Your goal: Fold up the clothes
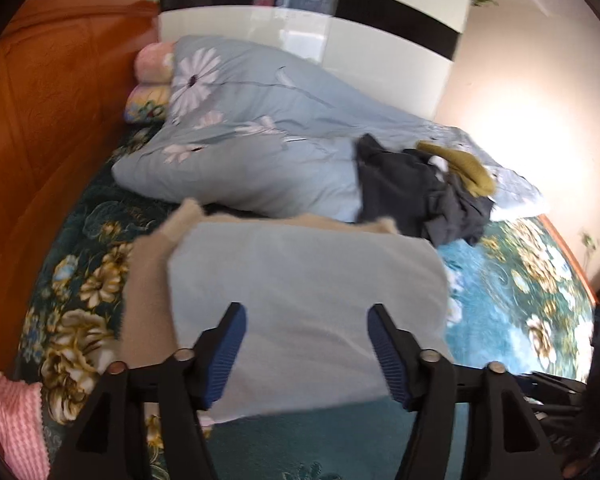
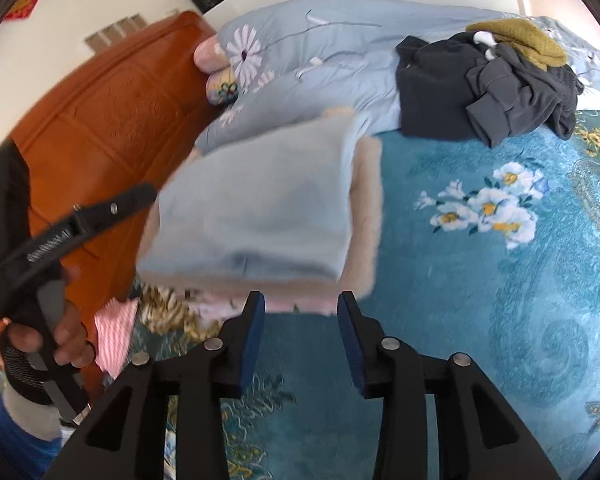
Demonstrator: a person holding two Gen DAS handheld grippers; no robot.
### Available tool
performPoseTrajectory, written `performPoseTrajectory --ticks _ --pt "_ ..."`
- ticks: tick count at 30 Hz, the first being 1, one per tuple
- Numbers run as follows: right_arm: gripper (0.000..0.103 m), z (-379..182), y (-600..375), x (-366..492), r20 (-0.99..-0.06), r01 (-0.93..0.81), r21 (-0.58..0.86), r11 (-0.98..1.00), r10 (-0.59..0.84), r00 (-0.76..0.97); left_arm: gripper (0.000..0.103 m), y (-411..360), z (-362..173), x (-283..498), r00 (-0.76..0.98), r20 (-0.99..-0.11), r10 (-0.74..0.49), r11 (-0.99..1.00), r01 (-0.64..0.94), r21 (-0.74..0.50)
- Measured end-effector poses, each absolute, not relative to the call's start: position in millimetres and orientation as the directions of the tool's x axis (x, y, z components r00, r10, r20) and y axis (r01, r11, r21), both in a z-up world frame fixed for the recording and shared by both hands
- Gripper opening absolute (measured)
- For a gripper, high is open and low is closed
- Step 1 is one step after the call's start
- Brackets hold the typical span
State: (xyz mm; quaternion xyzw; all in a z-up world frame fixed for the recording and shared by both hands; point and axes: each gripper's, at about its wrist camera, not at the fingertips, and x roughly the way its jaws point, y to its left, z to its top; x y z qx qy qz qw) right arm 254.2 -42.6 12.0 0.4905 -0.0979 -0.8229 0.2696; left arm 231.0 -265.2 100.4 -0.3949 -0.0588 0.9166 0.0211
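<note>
A folded light blue garment (image 1: 308, 300) lies on top of a folded beige garment (image 1: 148, 280) on the bed; the stack also shows in the right wrist view (image 2: 256, 208), with the beige one (image 2: 366, 216) under it. My left gripper (image 1: 306, 350) is open, its blue pads over the blue garment's near part. My right gripper (image 2: 302, 338) is open just in front of the stack's near edge. A heap of dark grey clothes (image 2: 484, 92) with a mustard knit (image 2: 520, 38) lies farther back.
The bed has a teal floral cover (image 2: 480, 280) and an orange headboard (image 2: 112, 128). A pale blue duvet (image 1: 260, 140) and pillows (image 1: 152, 64) lie at the back. A pink knit cloth (image 1: 16, 420) lies at the near left. A white wardrobe (image 1: 300, 40) stands behind.
</note>
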Motion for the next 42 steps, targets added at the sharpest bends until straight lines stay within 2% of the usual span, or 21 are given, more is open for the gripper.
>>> performPoseTrajectory --ticks 1,5,7,9,13,15,17,21,25,26,28,42 --pt "0.04 8 -46 258 -0.762 0.352 0.417 -0.838 -0.533 -0.368 0.07 -260 102 233 -0.688 -0.723 0.067 -0.995 0.004 -0.096" --pt "0.04 -7 -57 274 -0.791 0.371 0.38 -0.848 -0.505 -0.345 0.071 -255 108 246 -0.71 -0.702 0.062 -0.995 0.015 -0.103" --pt "0.04 -12 -59 281 -0.799 0.374 0.355 -0.857 -0.485 -0.355 0.077 -256 101 254 -0.7 -0.712 0.049 -0.991 0.053 -0.121" --pt "0.041 -17 -62 288 -0.811 0.383 0.315 -0.868 -0.456 -0.367 0.095 -257 84 262 -0.671 -0.741 0.005 -0.988 0.112 -0.109" --pt "0.061 -21 -63 297 -0.816 0.393 0.283 -0.875 -0.435 -0.38 0.099 -260 57 277 -0.634 -0.772 -0.048 -0.976 0.192 -0.097" --pt "0.064 -21 -61 300 -0.814 0.398 0.274 -0.875 -0.432 -0.39 0.103 -257 50 279 -0.628 -0.774 -0.084 -0.977 0.206 -0.062" --pt "0.072 -20 -60 304 -0.806 0.406 0.262 -0.876 -0.43 -0.407 0.103 -255 42 279 -0.614 -0.782 -0.106 -0.974 0.222 -0.042" --pt "0.072 -18 -57 307 -0.795 0.404 0.25 -0.88 -0.424 -0.434 0.103 -264 21 278 -0.533 -0.828 -0.176 -0.933 0.359 -0.033" --pt "0.074 -17 -57 307 -0.804 0.408 0.228 -0.884 -0.407 -0.433 0.103 -269 6 278 -0.471 -0.862 -0.185 -0.892 0.448 -0.053" --pt "0.084 -17 -57 307 -0.804 0.408 0.227 -0.885 -0.406 -0.435 0.103 -268 4 278 -0.465 -0.864 -0.192 -0.894 0.446 -0.042" --pt "0.096 -17 -56 308 -0.8 0.405 0.227 -0.886 -0.407 -0.441 0.103 -264 2 278 -0.468 -0.859 -0.207 -0.898 0.439 -0.022" --pt "0.096 -17 -55 311 -0.782 0.429 0.172 -0.887 -0.388 -0.488 0.103 -261 -15 277 -0.484 -0.849 -0.214 -0.876 0.479 -0.053"
